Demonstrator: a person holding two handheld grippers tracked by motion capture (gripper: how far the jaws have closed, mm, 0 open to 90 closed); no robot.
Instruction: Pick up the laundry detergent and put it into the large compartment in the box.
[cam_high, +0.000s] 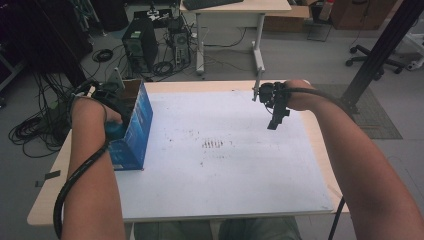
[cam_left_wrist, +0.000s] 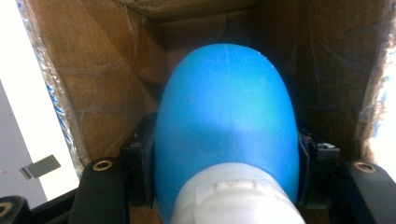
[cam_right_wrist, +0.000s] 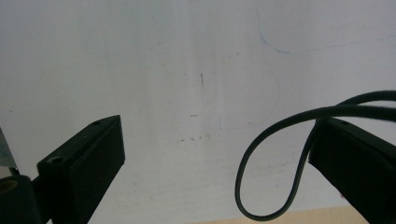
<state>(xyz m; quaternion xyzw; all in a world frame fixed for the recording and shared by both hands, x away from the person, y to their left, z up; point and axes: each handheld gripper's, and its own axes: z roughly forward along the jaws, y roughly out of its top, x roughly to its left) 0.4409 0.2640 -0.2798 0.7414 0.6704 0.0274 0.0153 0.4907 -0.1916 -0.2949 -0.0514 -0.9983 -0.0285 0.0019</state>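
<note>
The high view is dim and slightly soft, with the white sheet (cam_high: 220, 150) the brightest area and the room's far left corner dark. In the left gripper view the blue bottle (cam_left_wrist: 226, 126) is blurred and carries a soft sheen. The right gripper view looks washed out, its edges darkened.

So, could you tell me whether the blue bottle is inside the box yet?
Inside: the blue bottle has the box walls around it.

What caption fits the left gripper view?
Left gripper clamps a blue bottle inside the cardboard box.
</note>
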